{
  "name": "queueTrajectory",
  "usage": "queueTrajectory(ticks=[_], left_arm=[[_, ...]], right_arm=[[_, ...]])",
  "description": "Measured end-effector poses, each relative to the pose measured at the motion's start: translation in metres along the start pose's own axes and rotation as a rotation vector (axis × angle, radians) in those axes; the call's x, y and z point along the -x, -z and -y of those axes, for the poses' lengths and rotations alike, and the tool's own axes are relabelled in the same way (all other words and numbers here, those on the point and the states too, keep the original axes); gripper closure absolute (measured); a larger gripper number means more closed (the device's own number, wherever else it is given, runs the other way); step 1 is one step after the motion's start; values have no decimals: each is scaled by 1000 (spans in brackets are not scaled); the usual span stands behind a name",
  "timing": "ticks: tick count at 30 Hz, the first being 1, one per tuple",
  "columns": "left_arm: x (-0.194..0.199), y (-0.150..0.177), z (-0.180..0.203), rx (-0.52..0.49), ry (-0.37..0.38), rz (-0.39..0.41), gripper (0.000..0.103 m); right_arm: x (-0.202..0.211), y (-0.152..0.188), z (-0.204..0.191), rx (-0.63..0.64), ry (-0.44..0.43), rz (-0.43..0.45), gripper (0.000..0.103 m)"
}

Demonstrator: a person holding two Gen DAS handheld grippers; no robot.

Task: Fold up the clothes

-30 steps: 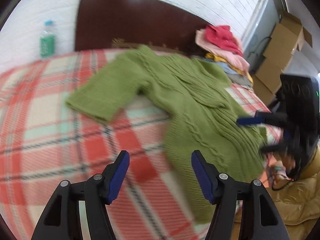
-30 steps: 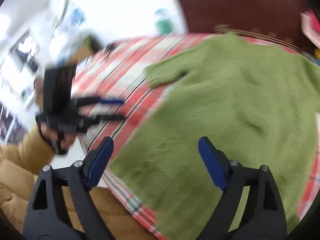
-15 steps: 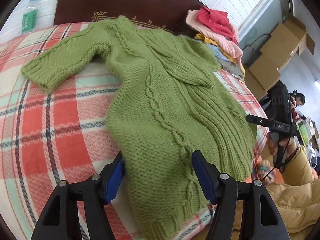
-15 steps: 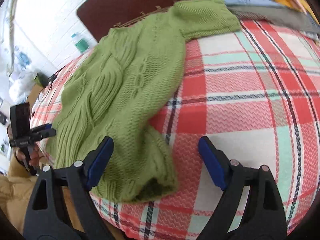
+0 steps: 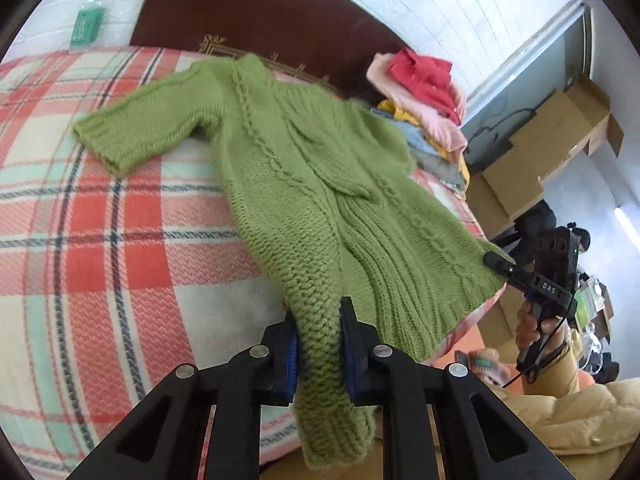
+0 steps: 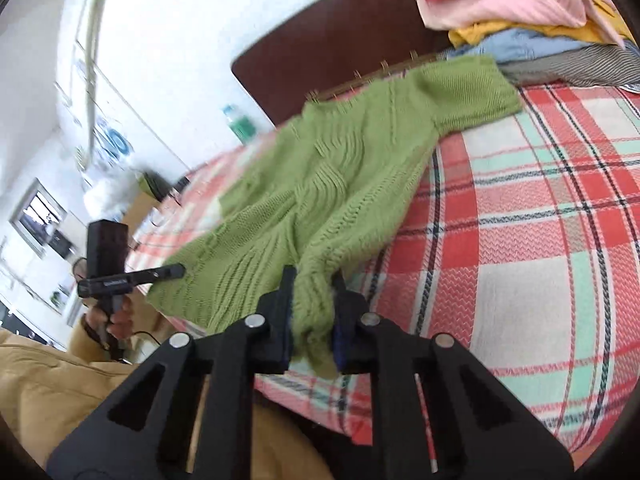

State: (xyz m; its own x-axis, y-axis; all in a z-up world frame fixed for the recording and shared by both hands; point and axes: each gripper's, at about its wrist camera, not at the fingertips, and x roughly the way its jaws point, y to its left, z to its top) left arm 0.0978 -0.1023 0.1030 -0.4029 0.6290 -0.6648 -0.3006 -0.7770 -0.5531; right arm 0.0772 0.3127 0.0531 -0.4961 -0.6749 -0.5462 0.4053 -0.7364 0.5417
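Daylight is filling both views evenly; shadows are lying soft and faint under the green sweater. In the right wrist view the white wall is blowing out to near pure white, and the sweater's middle and the bottle are smearing with motion blur. The left wrist view is staying sharper. Fisheye distortion is bending the bedspread lines, and black vignetting is ringing each frame.

Dark headboard, white brick wall
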Motion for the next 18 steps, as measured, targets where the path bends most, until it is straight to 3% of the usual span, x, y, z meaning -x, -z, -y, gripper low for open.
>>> queueTrajectory(ticks=[4, 6, 8, 9, 10, 12, 15, 18], left_arm=[[-3, 13, -1, -54, -69, -64, 86], [-11, 18, -3, -93, -170, -102, 82], [-9, 15, -11, -68, -216, -77, 65], [-5, 9, -17, -35, -208, -43, 62], [-3, 1, -20, -11, -193, -13, 55], [-4, -18, -27, 23, -178, 43, 42], [-19, -52, -36, 53, -187, 108, 40], [-52, -87, -46, 96, -211, 124, 40]], right_arm=[[-14, 18, 15, -16, 101, -132, 87], [-24, 25, 27, -40, 160, -214, 86], [-26, 26, 30, -19, 232, -240, 82], [-24, 24, 30, -8, 250, -229, 70], [-18, 19, 29, -7, 248, -192, 45], [-4, 6, 27, -13, 230, -99, 22], [7, -12, 21, 25, 197, 2, 22], [-2, -28, 22, 27, 196, 25, 22]])
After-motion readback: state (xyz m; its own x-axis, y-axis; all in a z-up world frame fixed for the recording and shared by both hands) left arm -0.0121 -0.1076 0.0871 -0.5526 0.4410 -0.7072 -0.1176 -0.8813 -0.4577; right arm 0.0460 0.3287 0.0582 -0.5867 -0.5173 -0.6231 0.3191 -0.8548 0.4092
